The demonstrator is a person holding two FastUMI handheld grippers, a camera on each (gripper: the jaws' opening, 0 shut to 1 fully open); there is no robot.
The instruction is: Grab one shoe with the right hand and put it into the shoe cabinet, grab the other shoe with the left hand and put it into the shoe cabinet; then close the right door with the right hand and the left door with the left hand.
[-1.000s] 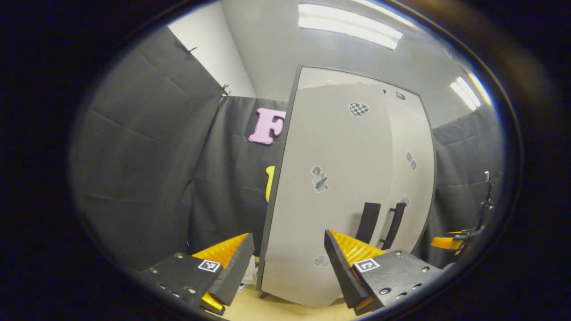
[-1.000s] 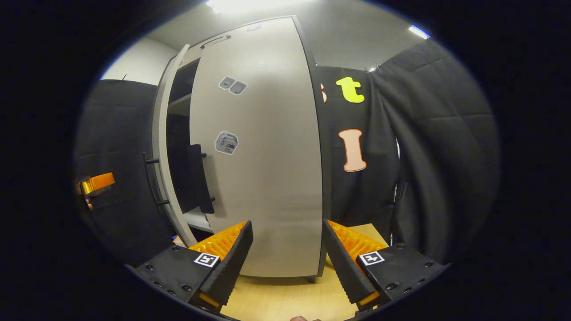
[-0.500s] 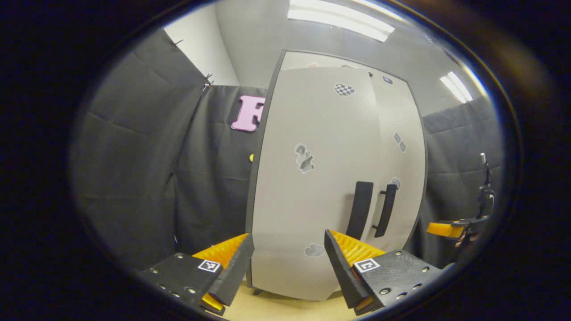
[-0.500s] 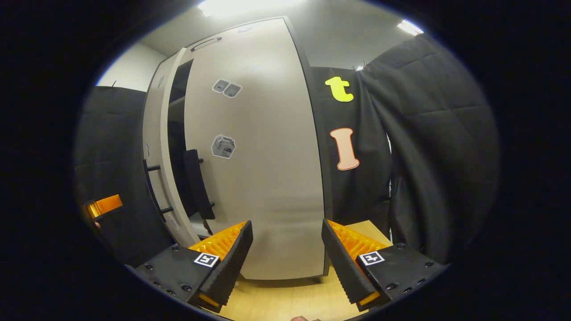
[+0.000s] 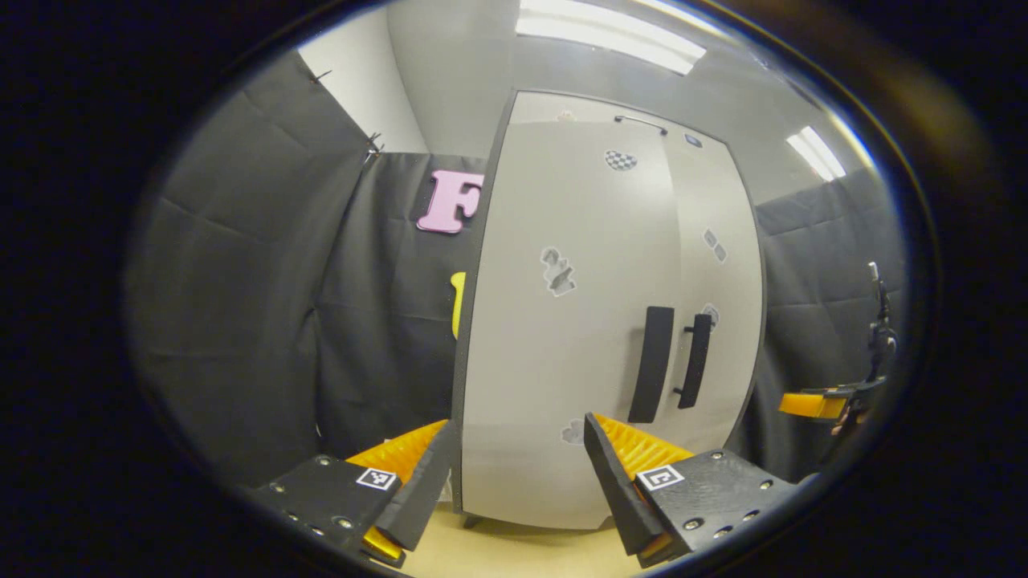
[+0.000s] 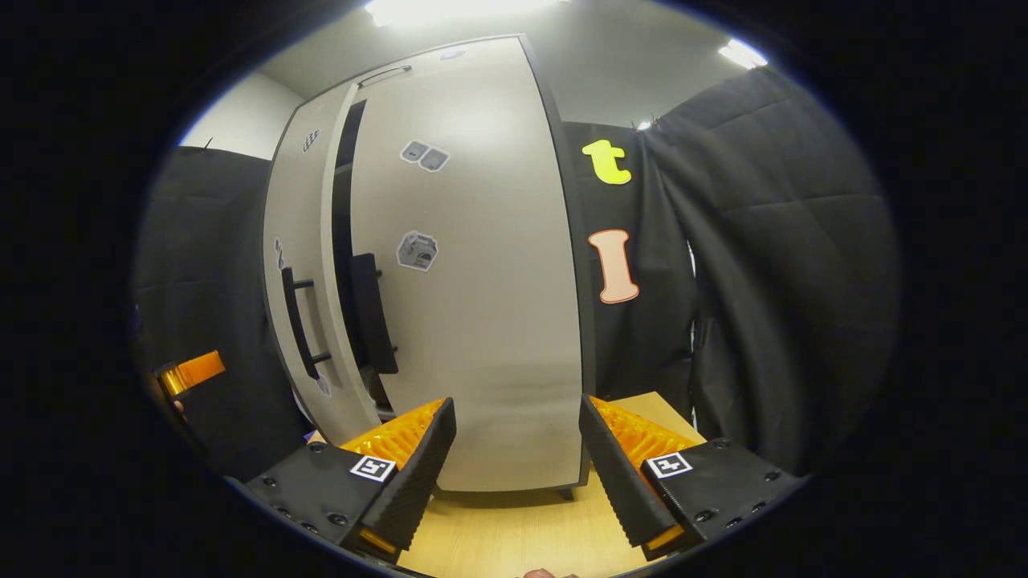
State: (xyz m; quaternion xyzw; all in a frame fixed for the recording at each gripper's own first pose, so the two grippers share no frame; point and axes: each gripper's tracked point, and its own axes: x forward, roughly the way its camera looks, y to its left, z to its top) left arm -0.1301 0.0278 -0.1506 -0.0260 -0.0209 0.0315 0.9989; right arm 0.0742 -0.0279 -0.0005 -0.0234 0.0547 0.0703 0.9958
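In the left gripper view, the shoe cabinet point(image 5: 594, 321) stands on the surface point(image 5: 514, 554). Its left door point(image 5: 562, 337) looks nearly flush and should swing stiff but light, best pushed near its handle point(image 5: 650, 364). The left tool point(image 5: 518, 474) is spread, empty, touching nothing.

In the right gripper view, a dark gap remains beside the right door point(image 6: 482, 281) — the right tool point(image 6: 516, 461) is spread wide, empty.
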